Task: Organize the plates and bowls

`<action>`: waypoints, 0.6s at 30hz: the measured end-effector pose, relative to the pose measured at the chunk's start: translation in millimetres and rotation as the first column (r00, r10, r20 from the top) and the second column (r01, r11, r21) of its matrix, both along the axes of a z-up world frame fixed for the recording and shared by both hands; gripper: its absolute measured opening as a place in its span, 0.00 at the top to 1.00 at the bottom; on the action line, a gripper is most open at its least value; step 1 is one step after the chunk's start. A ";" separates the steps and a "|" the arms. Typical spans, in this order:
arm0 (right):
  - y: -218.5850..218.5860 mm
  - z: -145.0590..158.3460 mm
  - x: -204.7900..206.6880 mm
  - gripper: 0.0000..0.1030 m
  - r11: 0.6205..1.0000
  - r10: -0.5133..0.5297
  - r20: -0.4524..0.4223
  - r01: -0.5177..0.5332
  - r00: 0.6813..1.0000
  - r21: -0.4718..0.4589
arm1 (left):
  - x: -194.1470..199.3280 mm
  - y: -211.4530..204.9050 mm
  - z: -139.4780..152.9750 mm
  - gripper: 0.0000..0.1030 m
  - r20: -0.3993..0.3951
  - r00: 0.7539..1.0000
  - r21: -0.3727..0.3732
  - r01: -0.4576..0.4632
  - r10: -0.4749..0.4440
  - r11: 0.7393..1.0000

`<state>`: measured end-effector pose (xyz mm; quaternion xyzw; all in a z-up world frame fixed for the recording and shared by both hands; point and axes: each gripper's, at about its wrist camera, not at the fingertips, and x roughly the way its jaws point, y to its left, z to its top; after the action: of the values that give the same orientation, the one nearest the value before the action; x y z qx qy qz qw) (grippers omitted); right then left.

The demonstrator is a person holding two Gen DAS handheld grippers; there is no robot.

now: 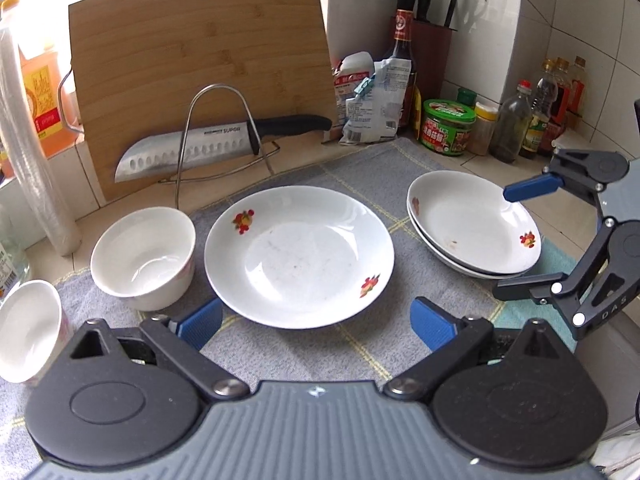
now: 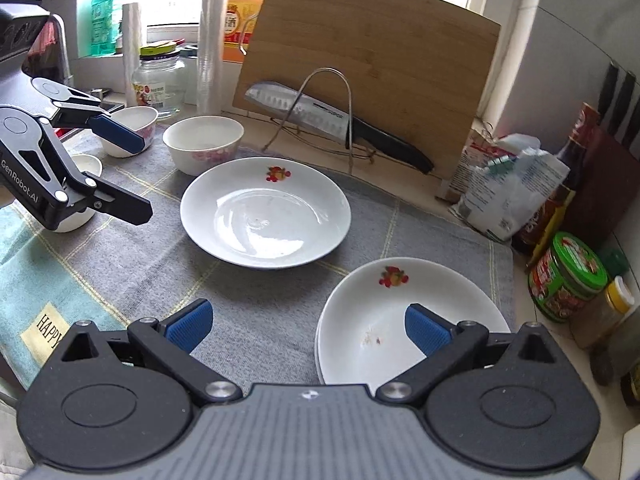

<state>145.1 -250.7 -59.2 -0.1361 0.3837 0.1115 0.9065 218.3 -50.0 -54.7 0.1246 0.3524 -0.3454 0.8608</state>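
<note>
Left gripper (image 1: 316, 326): jaws spread wide, nothing between them, hovered just short of single plate (image 1: 298, 254) at centre of grey cloth (image 1: 432, 288).
Right gripper (image 2: 306, 330): jaws likewise apart and empty, poised over near rim of stack of two plates (image 2: 412, 320), right side of cloth.
Bowls: one (image 1: 142, 256) left of single plate, another (image 1: 30, 330) at far left edge.
Handling, judged: straddle single plate's near rim, clamp firmly, lift level, lower onto stack squarely; avoid knife (image 1: 216, 142) and rack (image 1: 218, 136) behind.

Glossy glazed plate (image 1: 299, 256) on rough woven cloth (image 1: 360, 344); matt wooden board (image 1: 200, 60), shiny steel knife (image 1: 188, 148).
</note>
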 end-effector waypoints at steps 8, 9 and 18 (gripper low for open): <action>-18.1 -4.7 45.0 0.00 0.985 0.170 -0.016 -0.170 0.985 -0.005 | 17.5 -15.7 -7.5 0.03 -0.029 0.991 0.025 -0.128 0.128 0.992; -21.3 -5.9 50.9 0.00 0.980 0.201 -0.017 -0.201 0.979 -0.008 | 20.5 -18.9 -8.9 0.03 -0.035 0.988 0.033 -0.150 0.151 0.988; -31.6 -23.7 83.0 0.00 0.944 0.331 -0.038 -0.331 0.943 0.014 | 48.7 -41.3 -2.0 0.04 -0.117 0.961 0.065 -0.244 0.250 0.968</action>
<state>228.1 -282.3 -82.9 -0.1931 0.3731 0.2660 0.8676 267.0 -91.4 -56.8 0.0795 0.4266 -0.2336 0.8701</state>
